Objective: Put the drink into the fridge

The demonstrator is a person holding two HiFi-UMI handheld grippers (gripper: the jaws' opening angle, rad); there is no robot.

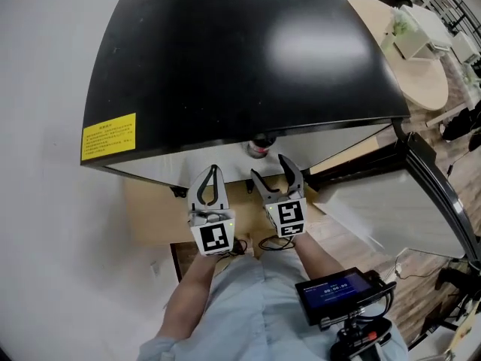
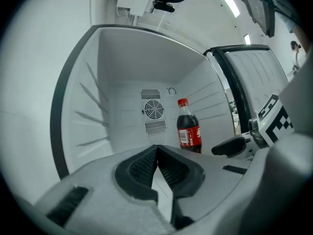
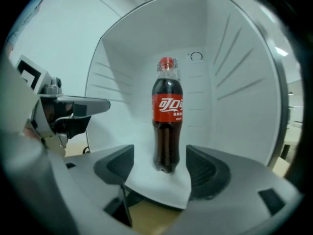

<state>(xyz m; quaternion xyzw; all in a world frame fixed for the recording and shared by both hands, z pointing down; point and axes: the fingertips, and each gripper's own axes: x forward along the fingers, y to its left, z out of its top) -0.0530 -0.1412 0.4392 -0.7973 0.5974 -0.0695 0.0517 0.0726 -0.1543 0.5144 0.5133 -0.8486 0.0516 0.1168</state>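
A cola bottle (image 3: 167,116) with a red cap and red label stands upright on the white floor of the open fridge (image 3: 234,82). My right gripper (image 3: 161,168) is open just in front of it, and the bottle's base shows in the gap with neither pad touching it. In the left gripper view the bottle (image 2: 189,129) stands ahead to the right, and my left gripper (image 2: 156,151) is shut on nothing. From the head view both grippers, left (image 1: 214,171) and right (image 1: 270,168), sit side by side at the fridge's mouth, under its black top (image 1: 225,51). Only the bottle's cap (image 1: 258,147) shows there.
The fridge door (image 1: 428,179) stands open to the right. A fan vent (image 2: 153,110) is in the back wall and ribs line the side walls. A yellow label (image 1: 109,136) sits on the fridge top's left edge. A round beige table (image 1: 421,74) is at the back right.
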